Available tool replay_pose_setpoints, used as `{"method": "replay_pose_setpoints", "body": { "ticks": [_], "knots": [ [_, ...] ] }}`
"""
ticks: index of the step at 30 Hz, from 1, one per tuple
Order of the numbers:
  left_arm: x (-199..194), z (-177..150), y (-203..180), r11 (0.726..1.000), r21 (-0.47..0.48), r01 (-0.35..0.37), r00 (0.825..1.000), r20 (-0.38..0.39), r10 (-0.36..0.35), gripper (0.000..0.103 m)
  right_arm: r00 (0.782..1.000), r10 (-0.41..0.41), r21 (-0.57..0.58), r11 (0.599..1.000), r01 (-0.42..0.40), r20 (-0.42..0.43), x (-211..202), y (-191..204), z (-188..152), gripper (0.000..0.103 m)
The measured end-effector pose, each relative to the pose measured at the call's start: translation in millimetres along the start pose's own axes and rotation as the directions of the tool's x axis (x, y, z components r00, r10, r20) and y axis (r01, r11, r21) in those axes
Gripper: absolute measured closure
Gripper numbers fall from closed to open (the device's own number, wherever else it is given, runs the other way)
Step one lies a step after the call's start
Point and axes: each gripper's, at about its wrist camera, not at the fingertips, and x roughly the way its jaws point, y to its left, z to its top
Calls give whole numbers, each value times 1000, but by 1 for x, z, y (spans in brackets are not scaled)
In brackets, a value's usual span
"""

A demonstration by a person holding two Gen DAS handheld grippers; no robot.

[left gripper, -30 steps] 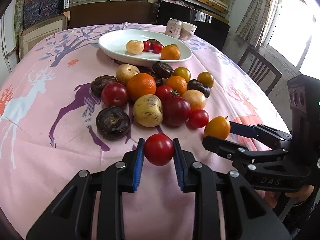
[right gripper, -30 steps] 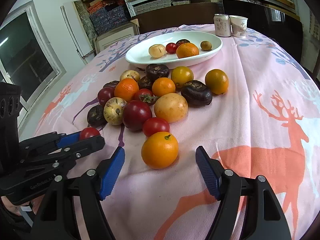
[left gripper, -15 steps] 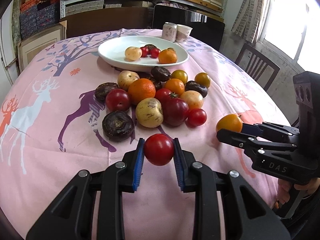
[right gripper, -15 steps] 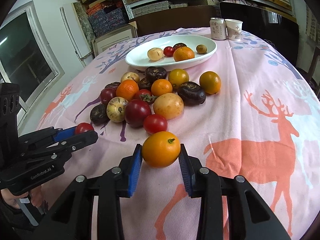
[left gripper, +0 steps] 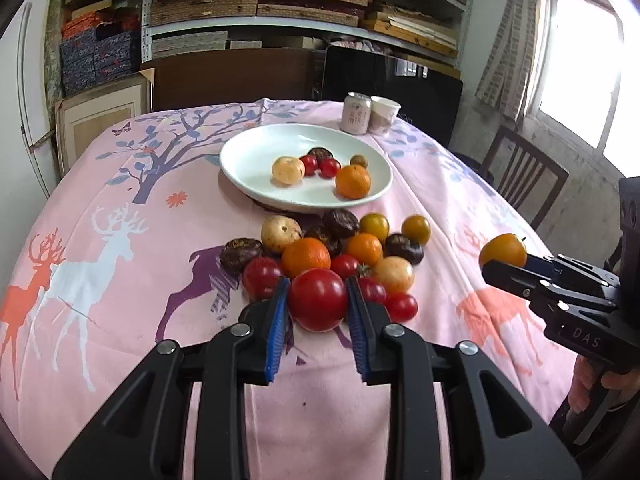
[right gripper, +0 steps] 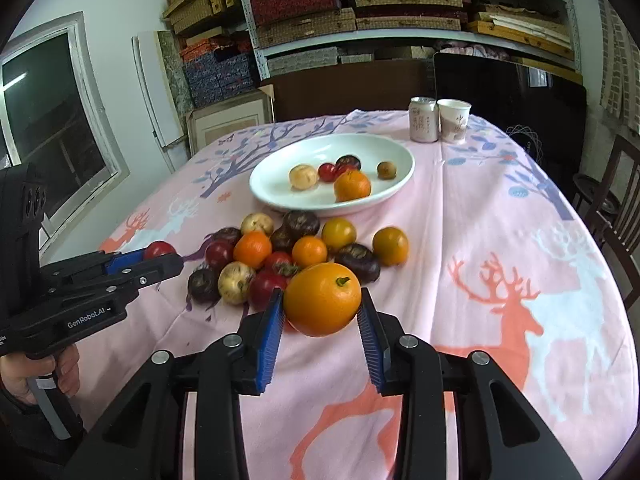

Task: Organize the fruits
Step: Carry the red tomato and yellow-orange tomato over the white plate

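My left gripper (left gripper: 318,308) is shut on a red tomato (left gripper: 318,299) and holds it above the tablecloth, in front of the fruit pile (left gripper: 336,252). My right gripper (right gripper: 322,314) is shut on an orange tomato (right gripper: 322,298), also lifted above the cloth. The right gripper shows in the left wrist view (left gripper: 504,264) at the right. The left gripper shows in the right wrist view (right gripper: 160,256) at the left. A white plate (left gripper: 248,160) behind the pile holds several fruits; it also shows in the right wrist view (right gripper: 272,184).
A drink can (left gripper: 356,119) and a paper cup (left gripper: 384,114) stand behind the plate. A wooden chair (left gripper: 524,172) is at the table's right side. Shelves and boxes fill the back wall. Bare pink cloth lies left and right of the pile.
My right gripper closed on the orange tomato and lifted it. Both grippers have risen with their fruit and tilted toward the plate.
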Motion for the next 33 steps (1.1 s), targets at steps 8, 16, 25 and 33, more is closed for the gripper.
{"method": "replay_pose_setpoints", "body": {
  "ticks": [8,16,25,33],
  "knots": [
    [47,57,-2,997,42,-67,998,-15,68,76,998,2,-76,997,2,60,29,-13,61,66],
    [113,94,18,999,18,-31,996,-80,33,76,997,81,-104,991,-81,1,99,-12,105,66],
    [149,106,30,1000,2,-9,999,-46,9,76,992,119,-79,989,-122,-39,151,-10,111,66],
    [165,103,25,998,37,-58,997,-53,60,76,988,137,-93,985,-144,-69,169,-6,113,66]
  ]
}}
